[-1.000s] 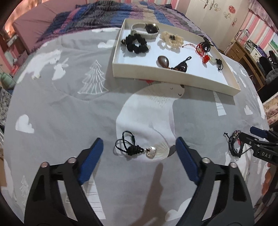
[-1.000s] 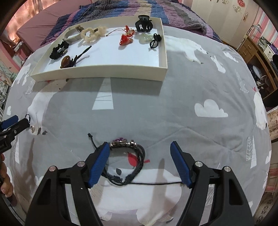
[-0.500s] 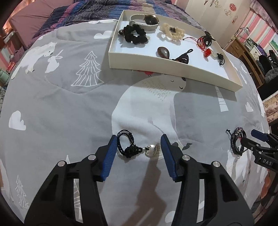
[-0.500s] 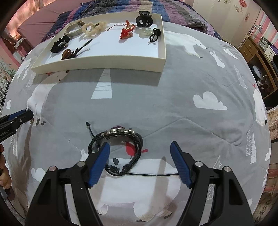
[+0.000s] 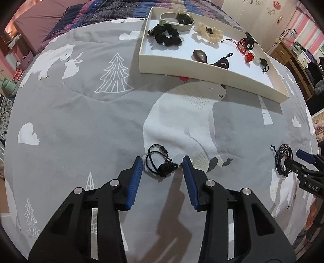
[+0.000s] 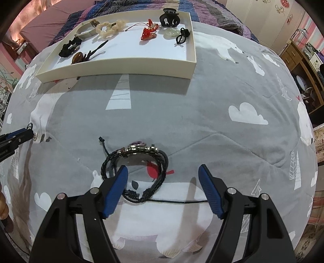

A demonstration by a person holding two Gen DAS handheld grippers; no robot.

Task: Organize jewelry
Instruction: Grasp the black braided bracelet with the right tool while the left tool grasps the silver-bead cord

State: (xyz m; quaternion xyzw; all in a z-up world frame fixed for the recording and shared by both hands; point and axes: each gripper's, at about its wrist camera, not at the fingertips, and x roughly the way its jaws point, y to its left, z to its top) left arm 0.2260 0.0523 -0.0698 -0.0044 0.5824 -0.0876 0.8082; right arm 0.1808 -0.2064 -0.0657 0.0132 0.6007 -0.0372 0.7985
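Note:
A black cord necklace [image 5: 160,162] lies on the grey bedspread, between the blue fingers of my left gripper [image 5: 162,160], which is half closed around it and not touching. Its silver pendant is hidden behind the right finger. A black braided bracelet [image 6: 137,161] with a metal charm lies between the fingers of my right gripper [image 6: 163,169], which is open; the left finger overlaps its edge. It also shows in the left wrist view [image 5: 283,159]. A cream tray [image 5: 202,66] holding several hair ties and ornaments lies farther back, also in the right wrist view [image 6: 121,66].
The bedspread [image 5: 81,121] has white bear, tree and cloud prints. A striped purple blanket [image 5: 113,12] lies behind the tray. A wooden desk [image 6: 299,60] and white wardrobe [image 6: 263,16] stand at the right beyond the bed.
My left gripper has moved forward and narrowed around the black cord necklace, covering its pendant. My right gripper has crept forward over the bracelet and stayed open.

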